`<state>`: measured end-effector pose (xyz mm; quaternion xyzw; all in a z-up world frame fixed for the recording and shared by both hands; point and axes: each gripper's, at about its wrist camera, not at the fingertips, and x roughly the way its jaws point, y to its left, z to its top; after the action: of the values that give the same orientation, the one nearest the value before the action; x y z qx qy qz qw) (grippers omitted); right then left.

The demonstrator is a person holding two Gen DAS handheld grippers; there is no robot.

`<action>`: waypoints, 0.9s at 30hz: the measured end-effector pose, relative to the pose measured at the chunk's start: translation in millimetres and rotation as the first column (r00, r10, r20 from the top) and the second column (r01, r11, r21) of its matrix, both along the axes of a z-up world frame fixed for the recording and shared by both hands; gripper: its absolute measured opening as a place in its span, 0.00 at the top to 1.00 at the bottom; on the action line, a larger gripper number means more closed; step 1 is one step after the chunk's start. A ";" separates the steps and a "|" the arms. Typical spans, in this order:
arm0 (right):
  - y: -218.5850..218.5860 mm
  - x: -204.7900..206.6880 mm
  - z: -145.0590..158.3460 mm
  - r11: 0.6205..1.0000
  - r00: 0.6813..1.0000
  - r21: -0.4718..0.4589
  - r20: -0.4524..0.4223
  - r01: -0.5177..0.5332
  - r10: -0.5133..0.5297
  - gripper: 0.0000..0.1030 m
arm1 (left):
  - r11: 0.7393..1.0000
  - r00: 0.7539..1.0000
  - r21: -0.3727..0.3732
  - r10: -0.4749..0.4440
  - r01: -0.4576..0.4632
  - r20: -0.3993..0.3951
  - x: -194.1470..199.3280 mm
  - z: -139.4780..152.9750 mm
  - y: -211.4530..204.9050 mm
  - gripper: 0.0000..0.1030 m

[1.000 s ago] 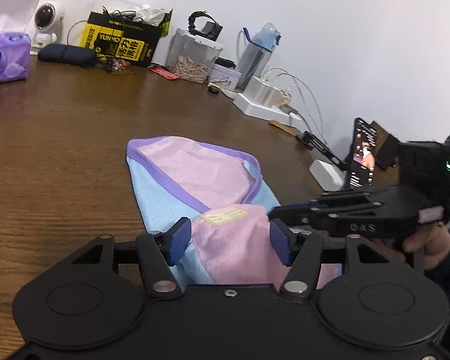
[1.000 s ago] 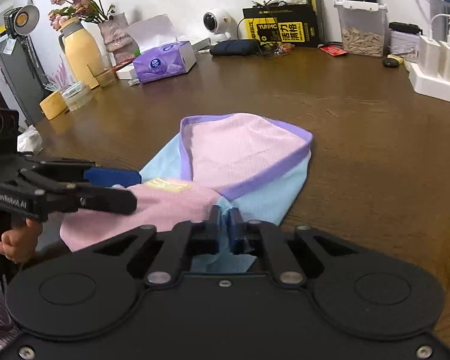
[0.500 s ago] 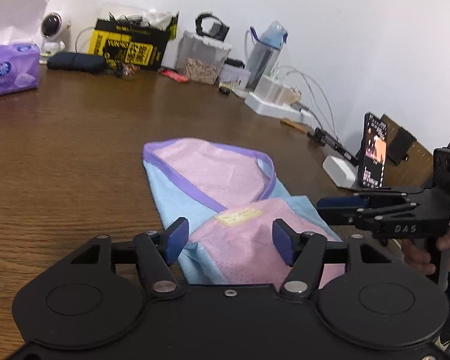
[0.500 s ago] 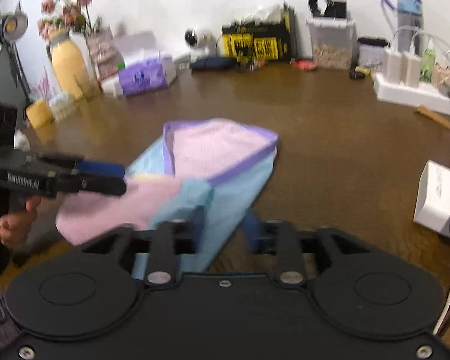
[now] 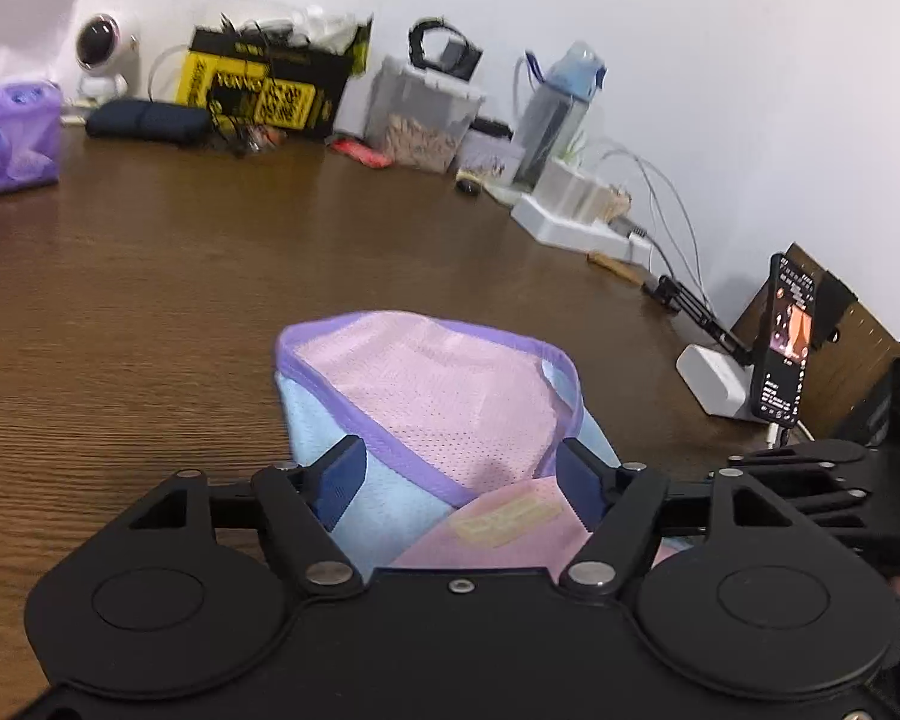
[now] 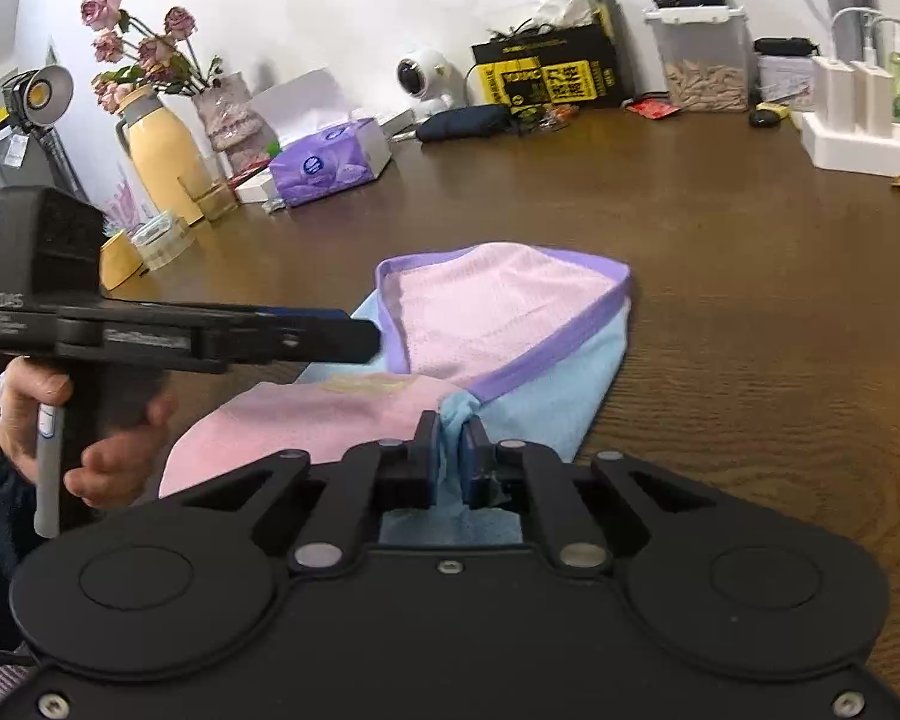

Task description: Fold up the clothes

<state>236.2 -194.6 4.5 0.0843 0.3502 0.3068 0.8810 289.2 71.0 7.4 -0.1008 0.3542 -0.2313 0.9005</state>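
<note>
A pink and light-blue mesh garment with purple trim [image 5: 438,408] lies partly folded on the brown wooden table [image 5: 150,276]; it also shows in the right wrist view [image 6: 498,324]. My left gripper [image 5: 459,474] is open and hovers over the garment's near part, its fingers apart on either side of the pink fold with a label. My right gripper [image 6: 450,444] is shut on a bunched light-blue edge of the garment. The left gripper shows from the side in the right wrist view [image 6: 354,336].
Along the back wall stand a purple tissue pack [image 5: 6,138], a yellow-black box [image 5: 270,90], a clear container [image 5: 420,120], a water bottle [image 5: 558,114] and a power strip [image 5: 576,222]. A phone on a stand [image 5: 786,336] is at right. A yellow flask [image 6: 162,162] is at left.
My right gripper opened half a second ago and has now shut again on the light-blue edge. My left gripper has stayed open and has moved forward over the garment.
</note>
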 end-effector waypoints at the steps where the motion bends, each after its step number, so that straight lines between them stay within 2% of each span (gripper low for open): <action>1: -1.8 -1.2 0.3 1.000 1.000 0.001 0.003 0.010 -0.010 0.93 | 1.000 1.000 0.009 0.004 -0.004 0.002 0.4 -1.1 -0.9 0.32; 6: -9.9 -8.4 0.1 0.999 0.999 -0.012 0.023 0.045 -0.045 0.94 | 0.999 0.999 0.024 0.031 -0.031 -0.007 -0.6 0.4 0.1 0.32; 9: -12.5 -3.8 -8.9 0.998 0.998 -0.025 -0.010 0.060 -0.060 0.94 | 0.999 0.999 0.037 0.036 -0.036 0.002 -1.9 -0.5 -1.8 0.32; 12: -11.5 -3.1 -12.5 0.997 0.998 -0.034 -0.002 0.064 -0.064 0.94 | 0.995 0.996 0.055 0.086 -0.086 0.004 -4.9 5.9 0.8 0.31; 14: -9.1 -4.3 -9.7 0.996 0.998 -0.065 0.017 0.063 -0.062 0.89 | 0.991 0.992 0.047 0.125 -0.126 0.025 -11.7 16.8 7.4 0.31; 16: -8.3 -9.3 -2.7 0.992 0.996 -0.099 0.063 0.075 -0.069 0.74 | 0.992 0.991 0.020 0.122 -0.124 0.062 -25.3 32.4 15.8 0.29; 19: -13.3 -20.2 12.1 0.993 0.990 -0.101 0.134 0.067 -0.054 0.71 | 0.997 0.991 0.009 0.070 -0.071 0.115 -53.6 47.0 28.0 0.24; 21: -8.2 -26.2 20.3 0.995 0.987 -0.096 0.158 0.027 -0.011 0.69 | 1.000 0.993 0.020 0.001 -0.003 0.119 -66.0 44.5 25.1 0.24; 24: 13.4 -25.4 17.5 0.988 0.985 -0.143 0.147 -0.065 0.086 0.62 | 0.996 0.988 0.072 -0.060 0.050 0.141 -73.2 34.0 12.3 0.24; 27: 31.8 -17.0 3.2 0.974 0.989 -0.221 0.126 -0.051 0.080 0.62 | 0.995 0.983 0.089 -0.066 0.051 0.170 -63.4 28.8 4.7 0.24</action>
<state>219.1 -162.7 7.8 -0.0449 0.3244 0.3007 0.8957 225.7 75.7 36.2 -0.0318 0.2872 -0.2505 0.9240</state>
